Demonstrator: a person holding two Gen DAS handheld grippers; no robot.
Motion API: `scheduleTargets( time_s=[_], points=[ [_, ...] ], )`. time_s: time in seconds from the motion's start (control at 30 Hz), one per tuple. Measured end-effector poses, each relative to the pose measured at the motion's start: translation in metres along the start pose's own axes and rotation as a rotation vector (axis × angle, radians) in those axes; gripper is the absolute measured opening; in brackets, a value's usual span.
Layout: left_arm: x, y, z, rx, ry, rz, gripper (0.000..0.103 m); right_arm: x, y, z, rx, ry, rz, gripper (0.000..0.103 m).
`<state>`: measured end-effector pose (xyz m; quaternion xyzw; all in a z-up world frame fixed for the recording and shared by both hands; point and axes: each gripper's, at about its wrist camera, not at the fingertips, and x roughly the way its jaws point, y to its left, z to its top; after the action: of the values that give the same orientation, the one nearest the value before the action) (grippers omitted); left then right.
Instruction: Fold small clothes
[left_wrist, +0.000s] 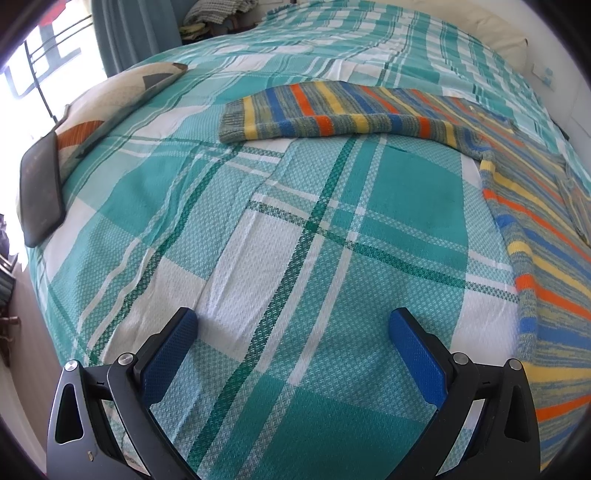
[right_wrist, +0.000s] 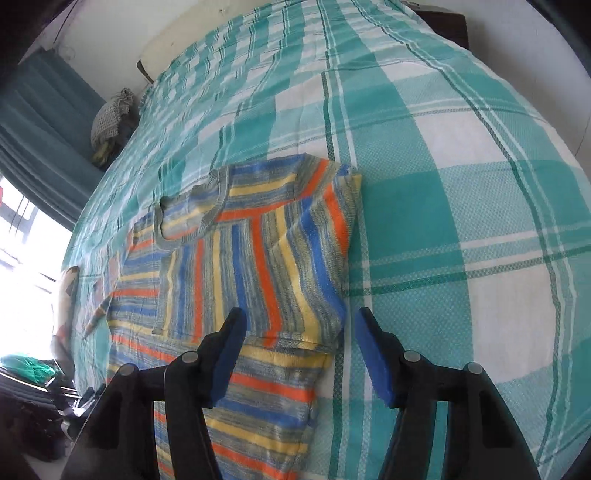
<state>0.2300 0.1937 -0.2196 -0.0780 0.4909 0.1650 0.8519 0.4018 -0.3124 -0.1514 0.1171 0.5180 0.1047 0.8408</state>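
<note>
A striped knit sweater (right_wrist: 236, 266) lies flat on a bed covered by a teal-and-white checked bedspread (right_wrist: 443, 206), one sleeve already folded across its chest. The right hand-held gripper (right_wrist: 301, 325) hangs tilted down just over the sweater's near right edge, released and holding nothing, the body's length running away from it toward the collar. The left hand-held gripper (left_wrist: 293, 325), also released, hovers over bare bedspread with the sweater off to its right, its other sleeve (left_wrist: 332, 114) stretched out sideways beyond it.
</note>
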Motion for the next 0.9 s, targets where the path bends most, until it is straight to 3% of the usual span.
scheduleTargets(
  time_s=[0.1,0.13,0.2,0.23,0.3,0.37,0.43,0.57,0.67,0.77,0.9],
  points=[
    [0.0,-0.001,-0.001,0.0,-0.009,0.008,0.103,0.008,0.008,-0.003,-0.02,-0.004,0.187,0.052],
    [0.0,-0.001,-0.001,0.001,-0.012,0.008,0.103,0.016,0.007,-0.003,0.004,0.004,0.196,0.052],
    [-0.001,0.0,-0.001,-0.001,-0.014,0.003,0.103,0.043,0.001,-0.007,0.05,0.091,0.085,0.05],
    [-0.001,0.0,-0.002,-0.001,-0.014,0.002,0.103,0.055,-0.003,-0.012,0.056,0.145,0.022,0.026],
    [-0.001,0.0,-0.002,0.001,-0.014,0.002,0.103,0.05,-0.005,-0.016,0.027,0.125,-0.026,0.008],
    [-0.001,0.0,-0.002,0.0,-0.013,0.002,0.103,0.033,-0.009,-0.025,0.038,0.123,-0.042,0.009],
    [-0.001,0.0,-0.002,0.0,-0.011,0.002,0.103,0.013,-0.004,-0.037,-0.017,0.105,-0.073,0.022],
    [-0.001,-0.001,-0.002,-0.001,-0.012,0.004,0.103,-0.017,0.017,-0.065,-0.129,0.08,0.001,0.025],
    [-0.001,-0.001,-0.002,0.0,-0.015,0.003,0.103,-0.016,0.02,-0.088,-0.092,0.108,0.089,0.036],
    [-0.002,-0.001,-0.004,0.004,-0.021,0.003,0.103,-0.006,0.01,-0.118,-0.051,0.164,0.066,0.039],
    [-0.004,-0.001,-0.005,0.009,-0.027,0.002,0.103,-0.038,-0.009,-0.15,-0.008,0.083,0.031,0.039]
  ],
)
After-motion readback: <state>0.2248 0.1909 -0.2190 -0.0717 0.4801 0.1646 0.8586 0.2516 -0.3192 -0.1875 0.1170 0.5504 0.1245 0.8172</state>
